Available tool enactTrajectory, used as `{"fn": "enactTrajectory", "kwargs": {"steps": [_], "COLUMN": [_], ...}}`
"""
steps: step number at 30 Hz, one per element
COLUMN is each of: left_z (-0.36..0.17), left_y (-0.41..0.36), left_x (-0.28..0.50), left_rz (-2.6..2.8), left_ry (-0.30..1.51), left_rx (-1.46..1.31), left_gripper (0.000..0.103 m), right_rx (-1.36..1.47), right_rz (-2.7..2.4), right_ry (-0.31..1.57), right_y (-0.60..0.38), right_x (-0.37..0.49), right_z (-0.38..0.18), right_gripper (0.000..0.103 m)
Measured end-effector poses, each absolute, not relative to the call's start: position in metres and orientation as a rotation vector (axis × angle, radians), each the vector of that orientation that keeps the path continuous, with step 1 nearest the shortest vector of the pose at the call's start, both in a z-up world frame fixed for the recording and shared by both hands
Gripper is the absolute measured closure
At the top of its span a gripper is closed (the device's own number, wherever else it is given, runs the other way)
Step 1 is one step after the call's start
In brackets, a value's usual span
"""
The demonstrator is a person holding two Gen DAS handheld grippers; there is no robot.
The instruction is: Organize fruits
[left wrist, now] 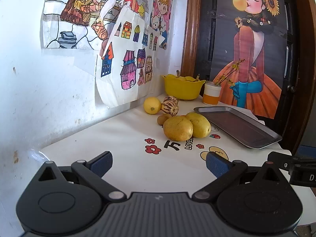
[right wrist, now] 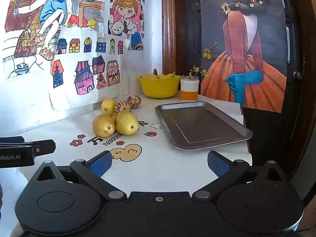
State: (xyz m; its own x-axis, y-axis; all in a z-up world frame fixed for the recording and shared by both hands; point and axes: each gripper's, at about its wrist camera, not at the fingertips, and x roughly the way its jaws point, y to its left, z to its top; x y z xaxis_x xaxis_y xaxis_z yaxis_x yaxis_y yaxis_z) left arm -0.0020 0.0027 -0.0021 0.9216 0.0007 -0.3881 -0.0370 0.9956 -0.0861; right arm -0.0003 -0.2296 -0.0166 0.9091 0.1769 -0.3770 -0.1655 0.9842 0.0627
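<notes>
A white table [right wrist: 167,169] carries a bare metal tray [right wrist: 201,124] on the right. The fruits [right wrist: 116,118] lie heaped left of it, near a yellow bowl [right wrist: 160,87]. Left gripper [left wrist: 158,165] and right gripper [right wrist: 159,163] hover, jaws released, grasping nothing.

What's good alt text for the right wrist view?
An open right gripper hovers over a white table holding nothing. Ahead lie loose fruits: two pears, a lemon and two striped melons, beside an empty metal tray. A yellow bowl and a jar stand behind.
</notes>
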Motion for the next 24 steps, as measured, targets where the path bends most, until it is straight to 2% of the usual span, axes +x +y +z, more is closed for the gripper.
{"fn": "enactTrajectory", "kwargs": {"steps": [24], "left_z": [-0.0022], "left_y": [0.0052], "left_x": [-0.0011], "left_rz": [0.019], "left_ry": [0.401], "left_rx": [-0.097], "left_gripper": [0.000], "right_rx": [0.030], "right_rz": [0.178], "right_ry": [0.397], "right_y": [-0.2264], "right_x": [-0.0009], "right_z": [-0.0170], "right_gripper": [0.000]}}
